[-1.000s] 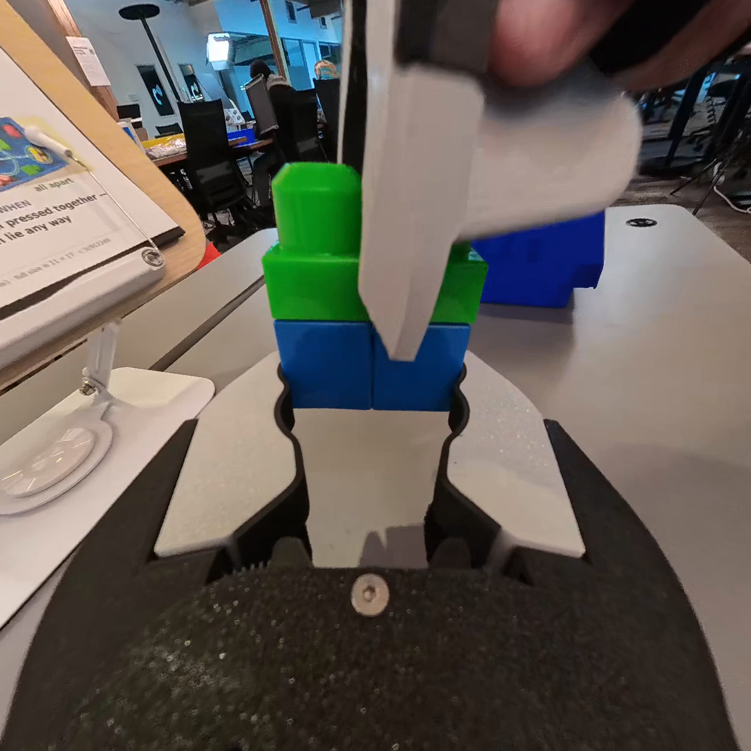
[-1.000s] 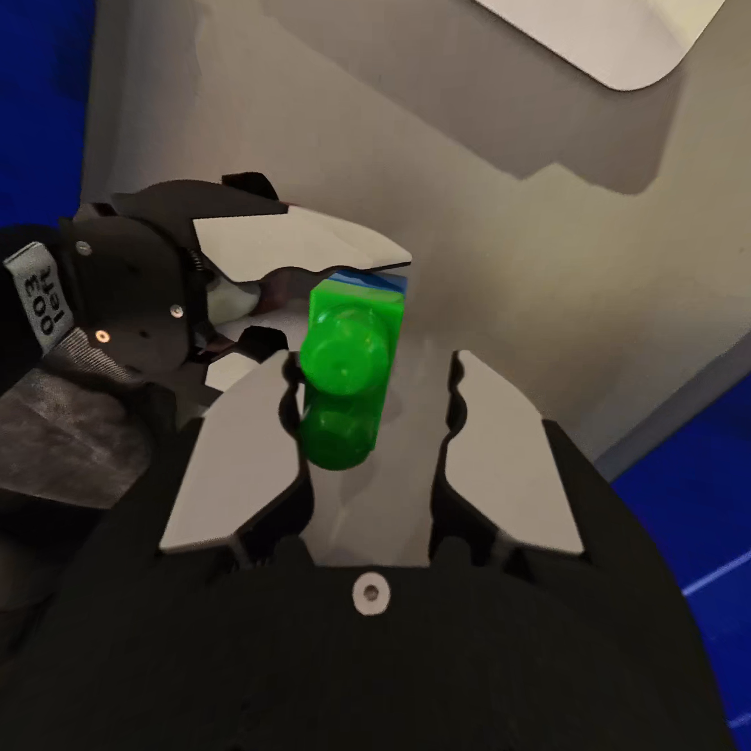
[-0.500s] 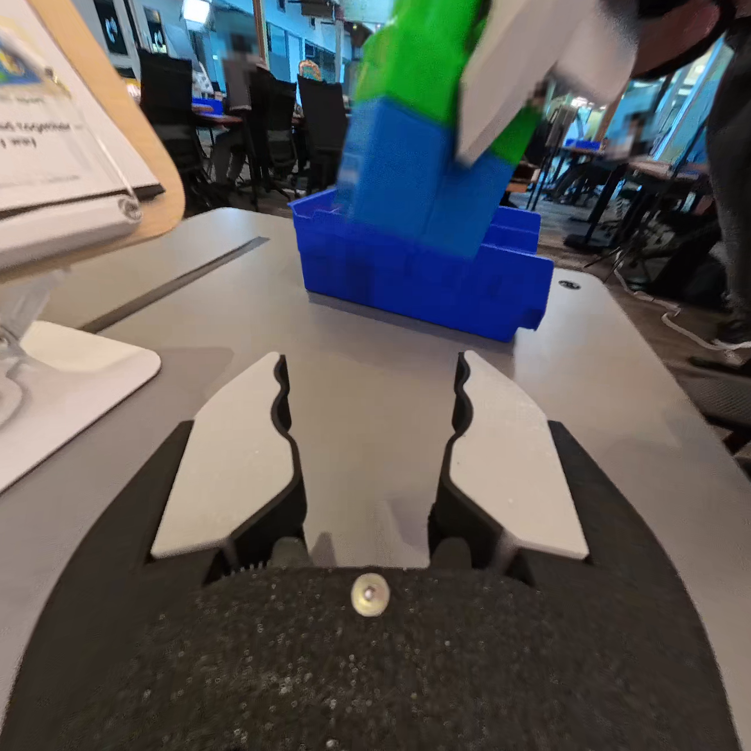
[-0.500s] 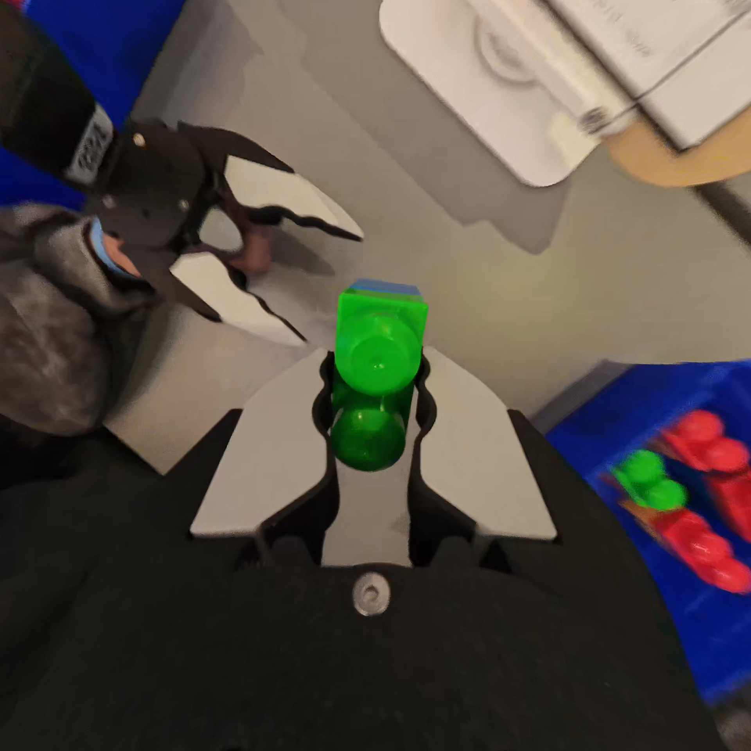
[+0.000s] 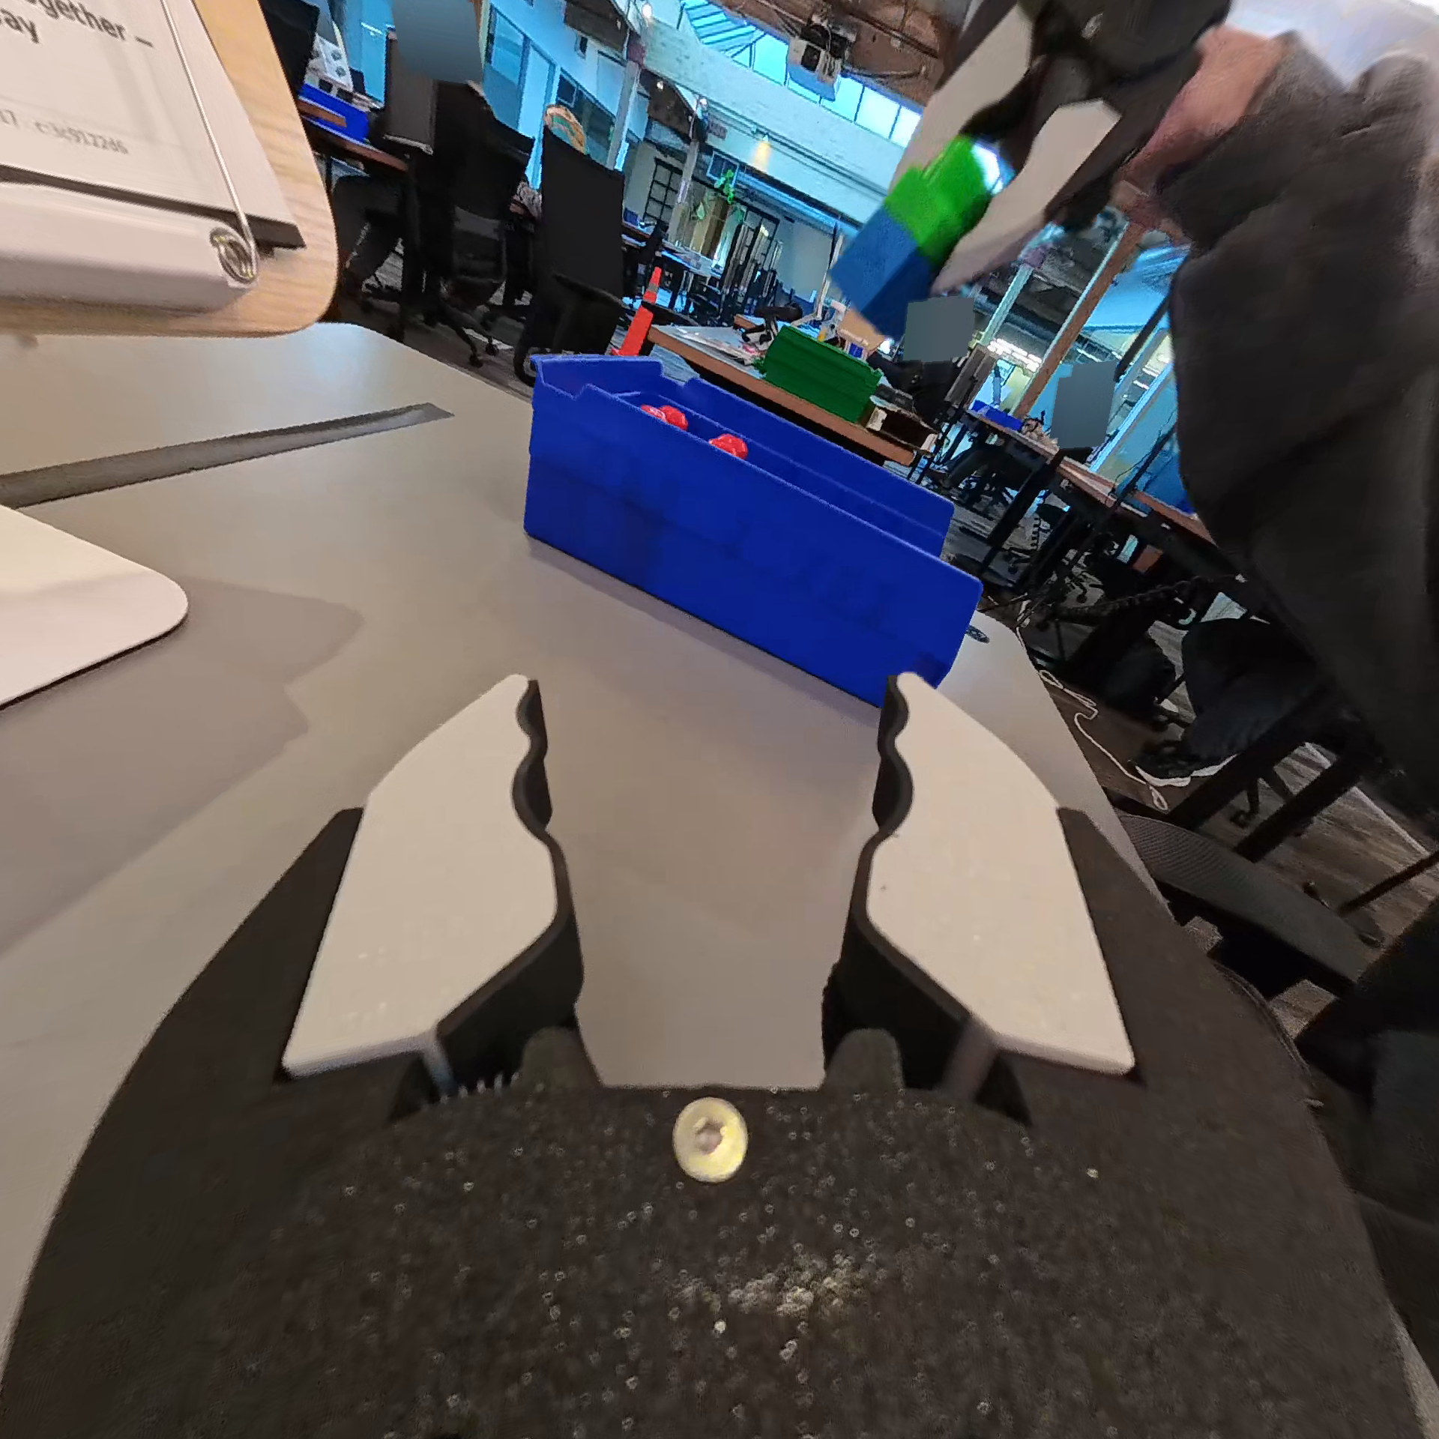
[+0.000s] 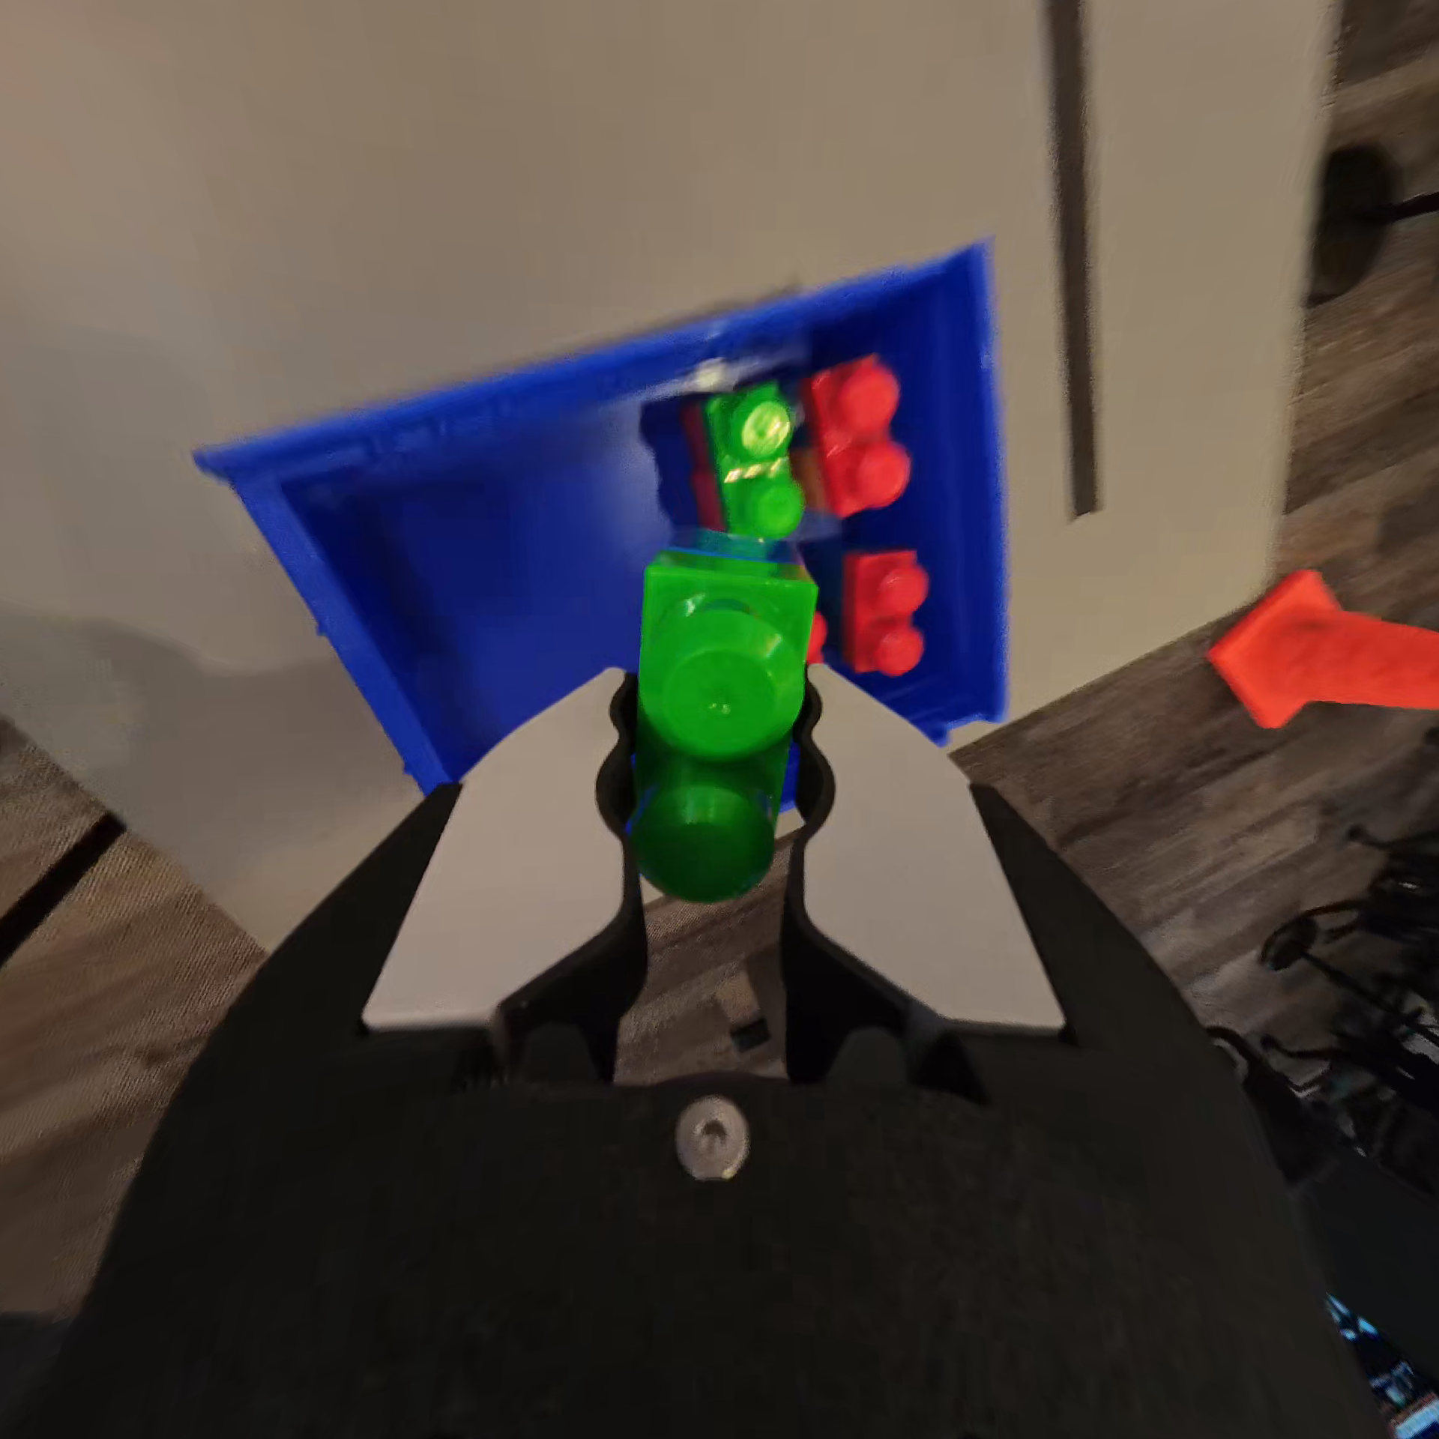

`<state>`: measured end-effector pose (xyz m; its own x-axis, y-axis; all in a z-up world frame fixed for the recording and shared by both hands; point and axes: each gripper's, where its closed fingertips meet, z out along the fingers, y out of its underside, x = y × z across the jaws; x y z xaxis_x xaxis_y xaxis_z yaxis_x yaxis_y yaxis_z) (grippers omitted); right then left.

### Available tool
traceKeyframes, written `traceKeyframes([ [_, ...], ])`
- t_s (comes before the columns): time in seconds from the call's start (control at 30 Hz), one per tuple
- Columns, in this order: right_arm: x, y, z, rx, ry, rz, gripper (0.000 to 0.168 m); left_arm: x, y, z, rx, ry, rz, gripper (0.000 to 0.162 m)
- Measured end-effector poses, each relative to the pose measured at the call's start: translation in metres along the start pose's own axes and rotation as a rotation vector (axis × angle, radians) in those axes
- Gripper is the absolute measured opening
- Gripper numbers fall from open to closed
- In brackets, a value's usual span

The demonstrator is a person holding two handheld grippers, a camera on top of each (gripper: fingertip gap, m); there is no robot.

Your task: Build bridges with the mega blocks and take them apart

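My right gripper (image 6: 715, 701) is shut on a green block (image 6: 720, 685) with blue blocks stuck under it, held in the air above the blue bin (image 6: 483, 545). In the left wrist view the same stack shows high at the upper right: the green block (image 5: 938, 198) on the blue block (image 5: 884, 276), between the right gripper's fingers (image 5: 1004, 222). My left gripper (image 5: 708, 701) is open and empty, low over the grey table (image 5: 389, 592), pointing at the blue bin (image 5: 740, 561).
The bin holds red blocks (image 6: 856, 444) and a green block (image 6: 759, 467) at one end; red blocks (image 5: 728, 445) peek over its rim. A white stand base (image 5: 70, 615) and a board with a sheet (image 5: 140, 156) are at the left. An orange object (image 6: 1316, 654) lies on the floor. Some 30 centimetres of space lies between my two pairs of fingers.
My right gripper closed on the green block, lifted the stack off the table and carried it up and right over the bin. My left gripper let go and stays open.
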<state>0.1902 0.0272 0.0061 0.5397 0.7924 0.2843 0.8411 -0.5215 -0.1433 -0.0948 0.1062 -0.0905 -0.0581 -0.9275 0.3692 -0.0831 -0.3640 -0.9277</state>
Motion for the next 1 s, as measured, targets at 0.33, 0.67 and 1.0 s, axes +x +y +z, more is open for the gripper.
traceKeyframes([
  [0.33,-0.021,0.078,0.116,-0.111,-0.165,-0.185,0.038,0.008,0.005,0.005,-0.026,0.051,-0.002,0.08],
  [0.67,-0.03,0.083,0.153,-0.074,-0.286,-0.252,0.039,0.017,0.008,0.008,-0.035,0.085,0.011,0.08],
  [1.0,-0.026,0.087,0.149,-0.071,-0.223,-0.324,0.039,0.022,0.012,0.01,-0.054,0.11,0.009,0.08],
])
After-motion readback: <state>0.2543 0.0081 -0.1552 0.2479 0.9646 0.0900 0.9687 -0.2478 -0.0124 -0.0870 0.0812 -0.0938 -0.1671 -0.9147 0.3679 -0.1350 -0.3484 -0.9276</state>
